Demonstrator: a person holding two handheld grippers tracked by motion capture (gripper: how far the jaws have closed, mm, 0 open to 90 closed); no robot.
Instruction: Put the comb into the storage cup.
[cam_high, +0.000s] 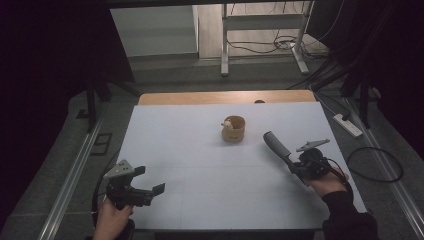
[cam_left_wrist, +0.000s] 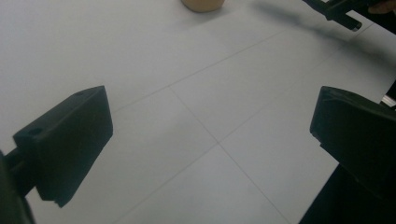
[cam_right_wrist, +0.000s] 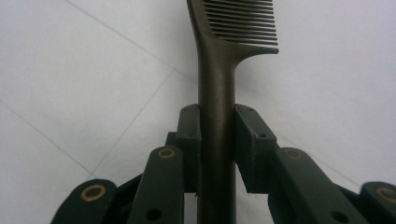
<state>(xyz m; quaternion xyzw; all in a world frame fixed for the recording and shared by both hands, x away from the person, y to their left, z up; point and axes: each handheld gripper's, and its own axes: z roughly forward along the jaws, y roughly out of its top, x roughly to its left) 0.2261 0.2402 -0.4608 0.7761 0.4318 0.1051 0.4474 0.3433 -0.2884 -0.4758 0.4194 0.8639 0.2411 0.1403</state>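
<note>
Right gripper (cam_right_wrist: 218, 140) pinches a dark comb (cam_right_wrist: 219, 70) by its handle, held above the white table (cam_high: 200, 150) near a small cup (cam_high: 234, 128); it looks light, stiff, smooth plastic, so grip mid-handle, while left gripper (cam_high: 150, 181) hangs spread, empty.

Dim room, grey carpeted floor (cam_high: 165, 80); white metal desk frame (cam_high: 262, 35) at the back amid tangled black cables (cam_high: 260, 46); white power strip (cam_high: 347, 125) at right; pale wall panel (cam_high: 152, 30); black tripod legs (cam_high: 92, 100) left
</note>
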